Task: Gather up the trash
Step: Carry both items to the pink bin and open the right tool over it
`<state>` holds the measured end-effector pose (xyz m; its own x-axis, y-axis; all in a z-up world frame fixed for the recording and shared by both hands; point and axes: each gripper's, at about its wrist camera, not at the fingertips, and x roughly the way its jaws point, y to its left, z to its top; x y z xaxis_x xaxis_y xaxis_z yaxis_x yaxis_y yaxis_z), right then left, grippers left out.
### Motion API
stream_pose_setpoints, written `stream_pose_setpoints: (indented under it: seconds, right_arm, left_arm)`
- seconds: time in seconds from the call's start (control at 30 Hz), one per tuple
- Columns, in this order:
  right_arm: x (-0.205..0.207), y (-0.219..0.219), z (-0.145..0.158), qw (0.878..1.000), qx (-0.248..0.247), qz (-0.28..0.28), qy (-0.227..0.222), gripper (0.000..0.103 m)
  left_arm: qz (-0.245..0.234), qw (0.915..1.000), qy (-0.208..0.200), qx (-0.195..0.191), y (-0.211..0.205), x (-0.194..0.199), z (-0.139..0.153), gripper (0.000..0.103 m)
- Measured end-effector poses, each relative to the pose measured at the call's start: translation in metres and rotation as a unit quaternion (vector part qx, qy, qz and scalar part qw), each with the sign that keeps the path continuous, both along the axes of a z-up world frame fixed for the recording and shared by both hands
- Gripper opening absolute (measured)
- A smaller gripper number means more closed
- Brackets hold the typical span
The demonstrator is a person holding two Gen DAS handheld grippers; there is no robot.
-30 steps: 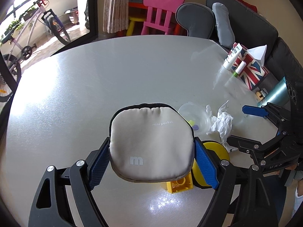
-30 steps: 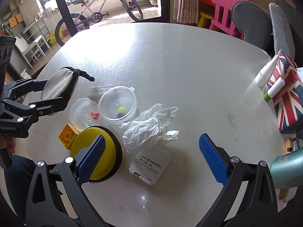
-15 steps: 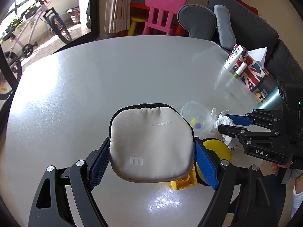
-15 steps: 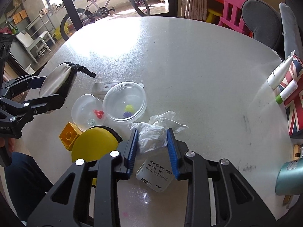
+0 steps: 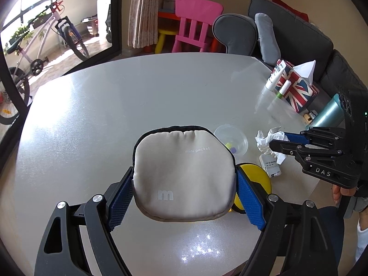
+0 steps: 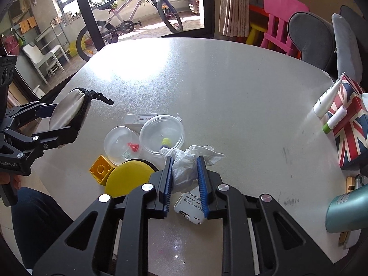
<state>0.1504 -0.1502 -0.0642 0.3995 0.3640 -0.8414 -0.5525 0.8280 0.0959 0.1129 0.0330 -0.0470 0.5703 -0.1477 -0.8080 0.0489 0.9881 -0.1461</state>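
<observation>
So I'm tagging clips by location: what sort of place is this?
Most likely a family living room: a grey sofa, a child's pink chair, and a bicycle parked beyond the glass door.

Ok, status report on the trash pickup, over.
Right tool shut on crumpled tissue. Left tool clamps grey pouch. Clear tubs and white card device crowd the tissue.

Mostly plastic and cloth on a shiny table

The table [image 6: 230, 87] is smooth and glossy with fine speckles (big glare patches). The pouch [image 5: 184, 174] is soft matt cloth, the tissue [image 6: 184, 168] crumpled thin paper. The bowls [image 6: 162, 133] are clear shiny plastic, the yellow lid [image 6: 128, 177] matt, and the gripper pads [image 6: 201, 179] ribbed blue rubber on black plastic.
</observation>
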Motion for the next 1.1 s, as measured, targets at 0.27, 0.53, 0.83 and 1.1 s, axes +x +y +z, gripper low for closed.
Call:
stream_pose_setpoints:
  seconds: [0.27,0.53,0.83,1.1]
  right_arm:
    - [-0.033,-0.003,0.026,1.000,0.013,0.012,-0.022,0.020]
    - [-0.081,-0.010,0.053,0.998,0.021,0.038,-0.044,0.021]
    - [-0.133,-0.014,0.067,0.996,0.030,0.062,-0.052,0.021]
    - [-0.167,-0.010,0.060,0.995,0.028,0.087,-0.038,0.021]
  left_arm:
    - [-0.005,0.9998,-0.021,0.005,-0.007,-0.029,0.021,0.080]
    - [-0.018,0.9991,-0.035,0.014,-0.019,-0.070,0.036,0.080]
    - [-0.020,0.9984,-0.044,0.030,-0.028,-0.115,0.042,0.080]
    - [-0.022,0.9985,-0.045,0.022,-0.037,-0.145,0.042,0.080]
